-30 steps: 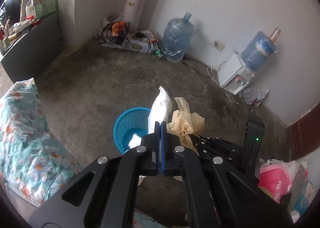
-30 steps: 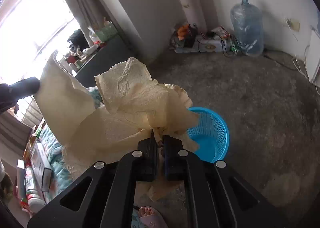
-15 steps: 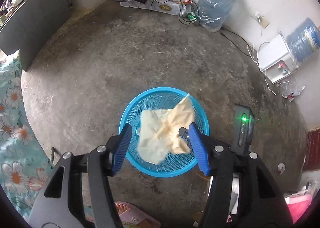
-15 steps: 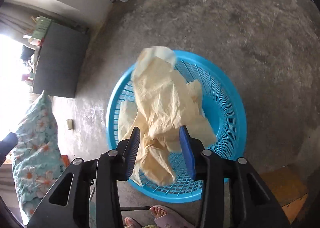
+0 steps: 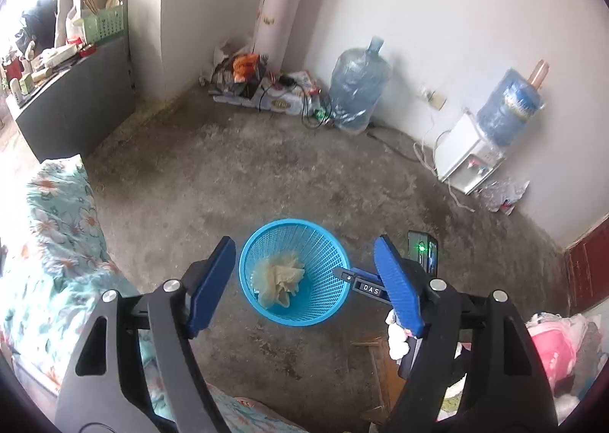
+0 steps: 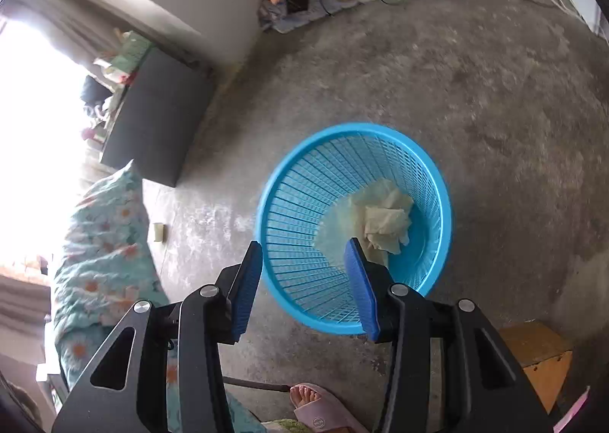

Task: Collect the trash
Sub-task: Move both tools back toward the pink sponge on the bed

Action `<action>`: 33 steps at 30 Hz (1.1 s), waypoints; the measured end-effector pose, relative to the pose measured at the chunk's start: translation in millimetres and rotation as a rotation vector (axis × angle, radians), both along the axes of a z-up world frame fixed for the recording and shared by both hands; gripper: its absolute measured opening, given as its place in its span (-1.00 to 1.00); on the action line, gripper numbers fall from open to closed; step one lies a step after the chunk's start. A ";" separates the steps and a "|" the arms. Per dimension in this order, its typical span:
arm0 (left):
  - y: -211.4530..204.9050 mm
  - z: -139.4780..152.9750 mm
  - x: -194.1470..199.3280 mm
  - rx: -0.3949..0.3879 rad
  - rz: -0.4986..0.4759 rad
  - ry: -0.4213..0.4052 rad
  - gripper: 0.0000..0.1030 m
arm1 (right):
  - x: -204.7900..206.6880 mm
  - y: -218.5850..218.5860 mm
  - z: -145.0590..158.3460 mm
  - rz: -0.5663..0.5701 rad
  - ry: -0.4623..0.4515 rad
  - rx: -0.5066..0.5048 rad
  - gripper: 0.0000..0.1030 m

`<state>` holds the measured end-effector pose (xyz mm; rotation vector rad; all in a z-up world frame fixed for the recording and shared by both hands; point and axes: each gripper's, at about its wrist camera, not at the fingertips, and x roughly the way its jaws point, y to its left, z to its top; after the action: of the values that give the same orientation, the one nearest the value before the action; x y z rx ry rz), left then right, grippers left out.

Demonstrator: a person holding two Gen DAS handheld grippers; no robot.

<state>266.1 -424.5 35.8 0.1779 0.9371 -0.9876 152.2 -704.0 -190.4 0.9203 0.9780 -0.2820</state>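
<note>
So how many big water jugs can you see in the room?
2. One jug stands on the floor by the far wall, next to the cables. The other, a blue jug, sits upside down on the white dispenser to the right. More may be out of view.

The one text that reads clearly is "DAS", white letters on a small black plate on the right gripper (image 5: 344,275), seen from the left wrist beside the basket (image 5: 338,261). The jug (image 5: 510,109) on the dispenser (image 5: 466,155) bears a blue label, and a pack (image 5: 279,104) on the floor has an oval logo, both too blurred to read
</note>
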 end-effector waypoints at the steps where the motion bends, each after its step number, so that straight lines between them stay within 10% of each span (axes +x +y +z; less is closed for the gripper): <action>1: 17.5 11.1 -9.8 -0.027 0.007 -0.018 0.49 | -3.0 7.5 18.5 0.028 -0.030 -0.027 -0.12; 9: 178.8 65.3 -88.7 -0.199 0.146 -0.142 0.63 | -26.3 100.6 179.0 0.223 -0.289 -0.327 0.48; 15: 333.6 74.2 -127.4 -0.233 0.386 -0.207 0.64 | -44.3 178.0 261.3 0.367 -0.508 -0.337 0.64; 21: 502.6 51.6 -169.4 -0.197 0.806 -0.258 0.64 | -48.2 250.0 286.4 0.524 -0.601 -0.196 0.64; 27: 647.8 9.8 -199.1 -0.265 1.190 -0.111 0.64 | -34.6 344.7 297.9 0.731 -0.589 -0.089 0.64; 33: 732.4 -28.0 -201.5 -0.376 1.321 0.006 0.51 | -28.8 459.0 318.8 1.011 -0.594 -0.007 0.64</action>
<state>64.6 308.0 7.8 -0.6975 0.6396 0.0912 123.3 -245.0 128.4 0.3656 0.7660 0.8013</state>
